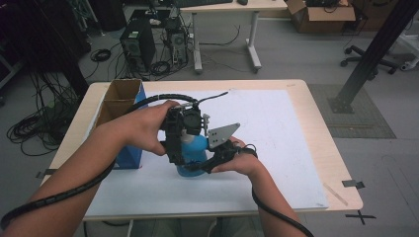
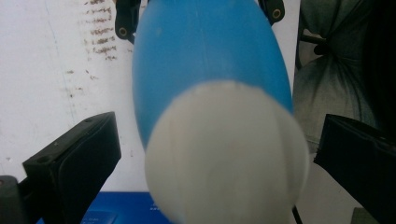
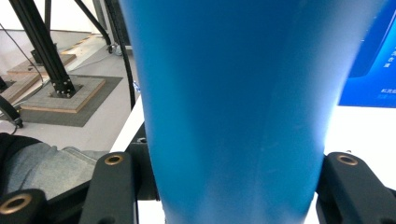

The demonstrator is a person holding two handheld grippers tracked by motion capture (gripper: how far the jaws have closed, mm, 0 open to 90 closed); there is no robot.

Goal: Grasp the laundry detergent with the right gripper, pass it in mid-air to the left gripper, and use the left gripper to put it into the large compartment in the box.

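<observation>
A blue bottle (image 1: 193, 157) stands on the worktop (image 1: 276, 123), its body clamped between the right hand-held gripper's (image 1: 213, 160) jaws. Above, the left hand-held gripper (image 2: 212, 154) straddles the white cap (image 2: 224, 154), jaws apart. Smooth, likely light plastic; grip the waist firmly.

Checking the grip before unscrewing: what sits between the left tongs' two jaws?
The blue bottle's white cap, with a gap on each side, seen in the left gripper view.

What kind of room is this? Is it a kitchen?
No, it looks like a lab or workshop. Computer towers sit on the floor among tangled cables, a black metal frame post stands nearby, and there's a desk at the back.
</observation>
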